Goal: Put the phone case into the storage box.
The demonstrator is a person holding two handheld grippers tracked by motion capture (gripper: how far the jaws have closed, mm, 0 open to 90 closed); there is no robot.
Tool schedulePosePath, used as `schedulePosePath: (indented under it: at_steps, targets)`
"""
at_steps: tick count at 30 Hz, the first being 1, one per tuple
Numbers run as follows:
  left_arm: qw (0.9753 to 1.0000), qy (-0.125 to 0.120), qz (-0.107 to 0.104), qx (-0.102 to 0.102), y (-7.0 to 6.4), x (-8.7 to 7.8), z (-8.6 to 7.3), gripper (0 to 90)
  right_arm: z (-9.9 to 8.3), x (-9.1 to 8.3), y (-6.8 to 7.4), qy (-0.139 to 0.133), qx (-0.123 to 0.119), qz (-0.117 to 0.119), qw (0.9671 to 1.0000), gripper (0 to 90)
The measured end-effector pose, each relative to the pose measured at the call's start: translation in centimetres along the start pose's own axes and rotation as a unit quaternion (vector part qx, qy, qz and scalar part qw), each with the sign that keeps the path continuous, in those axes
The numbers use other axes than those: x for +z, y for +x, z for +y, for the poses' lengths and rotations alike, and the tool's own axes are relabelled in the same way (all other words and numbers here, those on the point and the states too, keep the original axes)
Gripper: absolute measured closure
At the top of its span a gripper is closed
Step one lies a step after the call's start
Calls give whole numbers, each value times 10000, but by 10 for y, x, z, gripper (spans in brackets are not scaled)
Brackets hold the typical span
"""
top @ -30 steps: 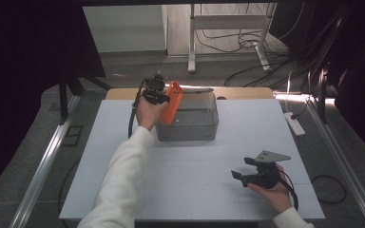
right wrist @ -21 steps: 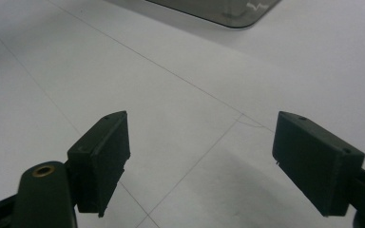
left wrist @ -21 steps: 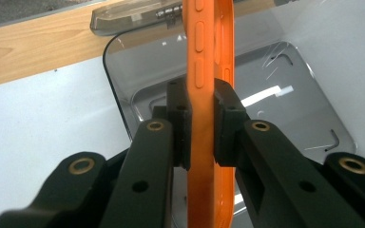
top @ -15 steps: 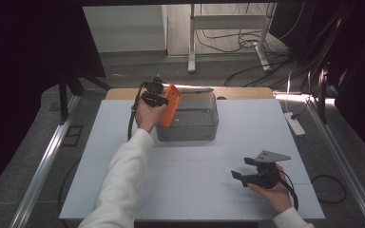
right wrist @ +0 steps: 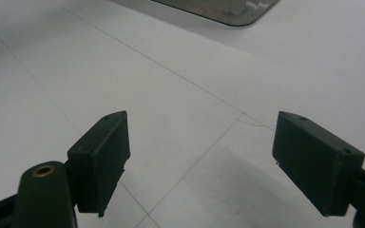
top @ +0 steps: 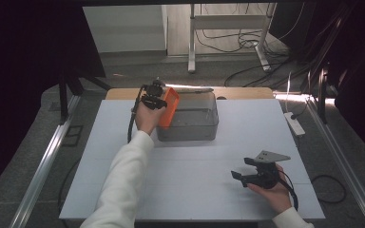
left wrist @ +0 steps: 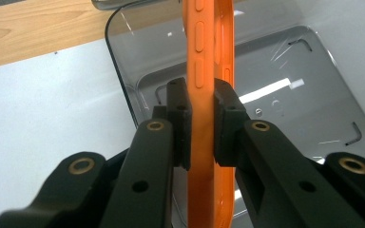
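While the left tongs (left wrist: 200, 121) clamped an orange phone case (left wrist: 206, 61) edge-on between both pads, the case hung upright over the left end of a clear plastic bin (top: 195, 124) at the far side of the white counter (top: 190, 190). Right tongs (top: 248, 167) sat low over the near right of the counter, jaws spread wide, nothing in them, well apart from the bin.

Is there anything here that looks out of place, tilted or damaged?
Nothing stands out. The left gripper holds the orange phone case on edge over the clear bin, a firm grip. The right gripper rests open above the white table. No spill or damage shows.
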State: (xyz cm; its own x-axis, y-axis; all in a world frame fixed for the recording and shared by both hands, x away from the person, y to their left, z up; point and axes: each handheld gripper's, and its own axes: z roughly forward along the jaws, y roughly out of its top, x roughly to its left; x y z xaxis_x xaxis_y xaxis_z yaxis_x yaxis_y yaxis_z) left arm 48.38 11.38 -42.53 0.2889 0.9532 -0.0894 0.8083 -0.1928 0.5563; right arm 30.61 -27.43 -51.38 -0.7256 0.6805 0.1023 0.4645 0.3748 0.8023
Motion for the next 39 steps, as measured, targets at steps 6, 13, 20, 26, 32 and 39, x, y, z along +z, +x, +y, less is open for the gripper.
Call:
schedulePosePath:
  at_steps: [6,13,20,26,32,39]
  targets:
    - [10000,23,22,-27,2,1,-1,797,0,0,0,5,4,1,10000,204]
    - [10000,52,60,-56,0,3,-2,797,0,0,0,2,1,5,10000,204]
    - [9999,74,117,-43,0,5,-1,797,0,0,0,11,6,0,10000,204]
    - [9998,112,137,-49,-3,7,-3,797,0,0,0,2,2,4,10000,204]
    - [9997,108,172,-109,-1,11,-5,797,0,0,0,8,1,2,10000,204]
    - [9995,159,221,-145,-3,15,-7,797,0,1,0,16,3,6,10000,204]
